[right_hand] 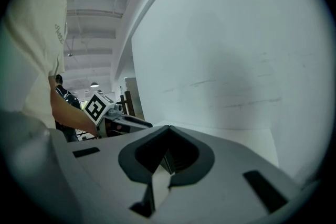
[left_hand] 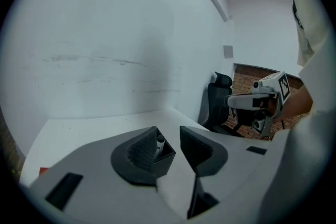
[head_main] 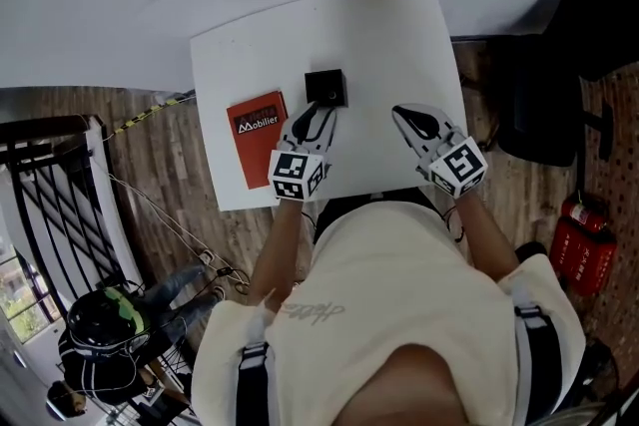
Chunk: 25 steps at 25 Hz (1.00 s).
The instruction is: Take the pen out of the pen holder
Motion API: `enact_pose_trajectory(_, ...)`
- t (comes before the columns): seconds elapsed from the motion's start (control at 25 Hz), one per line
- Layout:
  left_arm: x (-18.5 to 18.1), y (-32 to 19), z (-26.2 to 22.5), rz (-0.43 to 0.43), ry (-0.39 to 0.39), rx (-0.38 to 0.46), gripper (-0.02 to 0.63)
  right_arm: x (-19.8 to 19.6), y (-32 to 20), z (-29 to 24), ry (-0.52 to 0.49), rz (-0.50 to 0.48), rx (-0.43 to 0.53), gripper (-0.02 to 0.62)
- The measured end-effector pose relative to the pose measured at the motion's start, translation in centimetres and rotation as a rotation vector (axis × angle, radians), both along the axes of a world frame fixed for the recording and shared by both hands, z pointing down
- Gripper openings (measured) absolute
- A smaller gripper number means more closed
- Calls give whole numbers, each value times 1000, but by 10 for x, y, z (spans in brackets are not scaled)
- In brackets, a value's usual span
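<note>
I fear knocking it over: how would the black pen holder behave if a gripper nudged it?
The pen holder looks squat, boxy and rigid, so it would probably slide on the smooth white table rather than tip. With only one pen visible inside, it is likely light and easily shoved.

Pen (left_hand: 159,141) in pen holder (head_main: 326,88) on table (head_main: 399,45); booklet (head_main: 258,137) left

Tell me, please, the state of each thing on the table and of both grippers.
pen holder: upright on the table.
pen: standing inside the pen holder.
red book: closed, lying flat.
left gripper: open, close to the pen holder, gripping nothing.
right gripper: shut, empty.
</note>
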<state>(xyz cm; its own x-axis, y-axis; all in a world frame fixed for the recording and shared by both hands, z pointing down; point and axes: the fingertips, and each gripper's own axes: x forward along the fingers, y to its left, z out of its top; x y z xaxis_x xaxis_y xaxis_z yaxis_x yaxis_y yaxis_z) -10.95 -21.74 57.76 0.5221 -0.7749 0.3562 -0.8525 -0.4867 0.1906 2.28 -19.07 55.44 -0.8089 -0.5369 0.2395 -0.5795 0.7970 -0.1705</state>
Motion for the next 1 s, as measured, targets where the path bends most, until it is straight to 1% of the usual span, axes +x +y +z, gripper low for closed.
enact_pose_trajectory(0.24,9,-17,23,23,-29,-45,135,11,4,13,6,20,-42,8)
enact_pose_trajectory(0.4,10,-23,34,28,-44,-67,135,18,-1,13,2,44,-36,8)
enact_pose_trajectory(0.76,10,-30,50,26,-63,-98,135,24,-5,16,1,60,-46,8)
enact_pose_trajectory(1.0,10,-37,56,18,-71,-101,135,26,-7,21,1,74,-52,8)
